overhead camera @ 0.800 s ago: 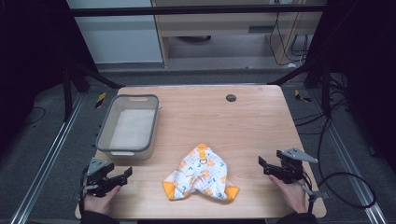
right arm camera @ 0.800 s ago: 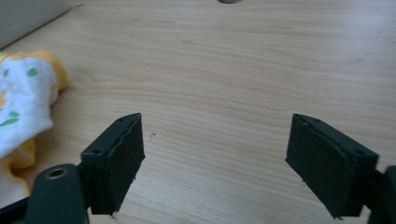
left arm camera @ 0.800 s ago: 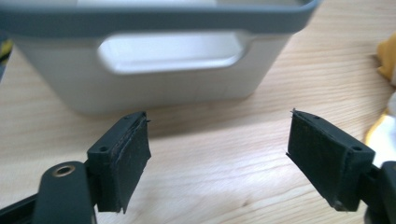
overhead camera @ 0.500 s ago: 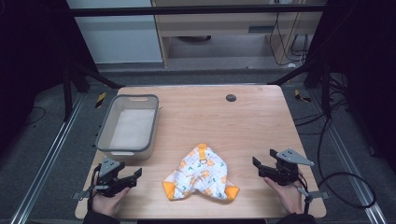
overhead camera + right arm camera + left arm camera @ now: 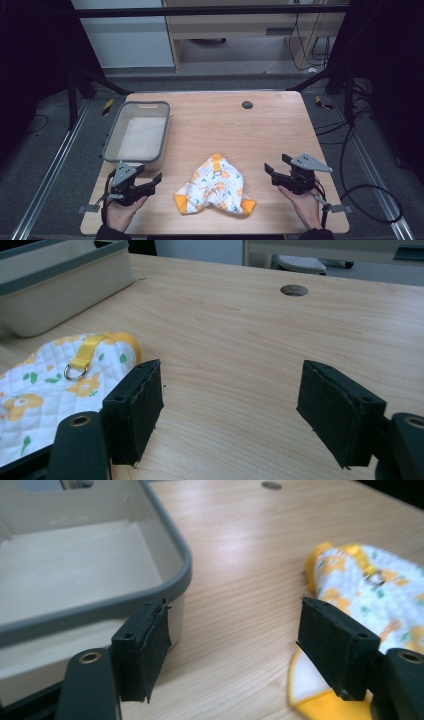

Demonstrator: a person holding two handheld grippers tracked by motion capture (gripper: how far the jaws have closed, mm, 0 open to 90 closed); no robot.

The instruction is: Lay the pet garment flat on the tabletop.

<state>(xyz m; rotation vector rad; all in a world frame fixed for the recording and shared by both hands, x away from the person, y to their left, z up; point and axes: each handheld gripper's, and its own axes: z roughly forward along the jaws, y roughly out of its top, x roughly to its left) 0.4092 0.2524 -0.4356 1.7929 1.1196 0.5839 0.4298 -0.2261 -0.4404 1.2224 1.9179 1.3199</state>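
Looking down from the high view, the quilted cloth (image 5: 214, 186) was seen crumpled near the table's (image 5: 280, 125) front edge, between the left gripper (image 5: 150, 182) and right gripper (image 5: 274, 175), both spread apart and empty. A low approach from each side, pinching the orange corners, was judged best. Left gripper view: grey bin (image 5: 165, 587) just beside. Right gripper view: yellow loop (image 5: 84, 356), bare wood, dark room.

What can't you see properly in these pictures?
- Underside of the quilted cloth: it lies folded on the table, high view.
- Cloth's far part: cut off by the frame edge, left gripper view.
- Small dark disc: too small to identify, high view.
- Grey bin: its inside is hidden by its own wall, right gripper view.
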